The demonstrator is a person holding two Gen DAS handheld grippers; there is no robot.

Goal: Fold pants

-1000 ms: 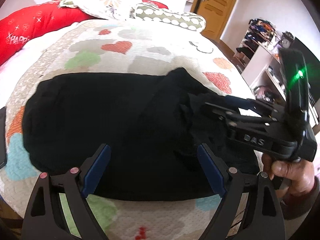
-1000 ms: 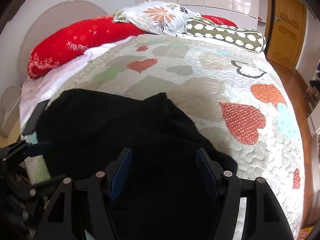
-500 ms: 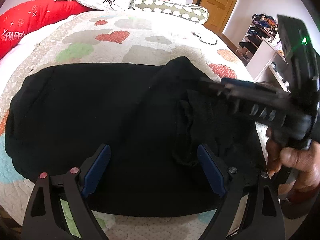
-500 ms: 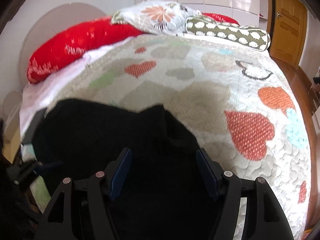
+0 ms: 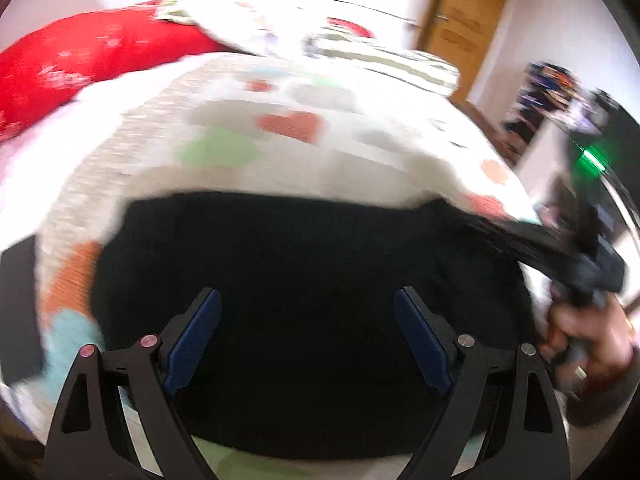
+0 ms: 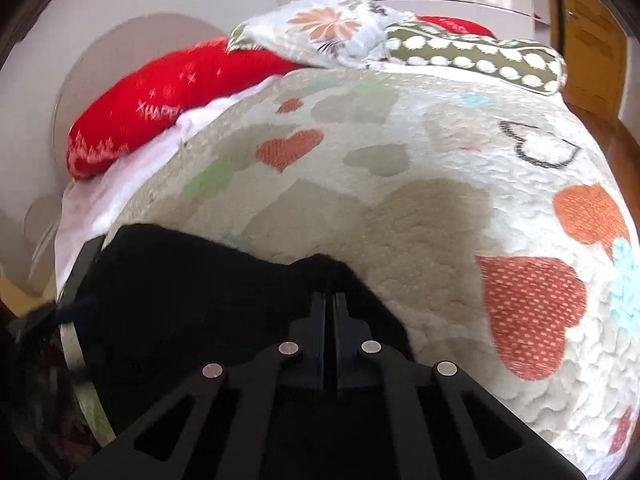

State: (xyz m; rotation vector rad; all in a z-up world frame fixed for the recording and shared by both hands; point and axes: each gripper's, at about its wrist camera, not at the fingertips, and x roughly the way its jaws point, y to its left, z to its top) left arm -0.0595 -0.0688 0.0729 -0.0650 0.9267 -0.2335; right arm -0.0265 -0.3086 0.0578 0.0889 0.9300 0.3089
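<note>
The black pants (image 6: pixel 192 300) are lying on the quilt (image 6: pixel 420 216) looking soft and floppy, so the right gripper (image 6: pixel 329 300) is pinching shut on the raised corner straight ahead of it, while the left gripper (image 5: pixel 308 332) is hanging wide open over the middle, probably better off grabbing an edge.

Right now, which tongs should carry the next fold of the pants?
Right. The right tongs are shut at the black pants' raised edge, apparently gripping it; the left tongs hang open above the cloth, holding nothing.

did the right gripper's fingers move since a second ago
Yes. The right gripper closed: its fingers, earlier spread wide, now meet on the black pants near their peak.
</note>
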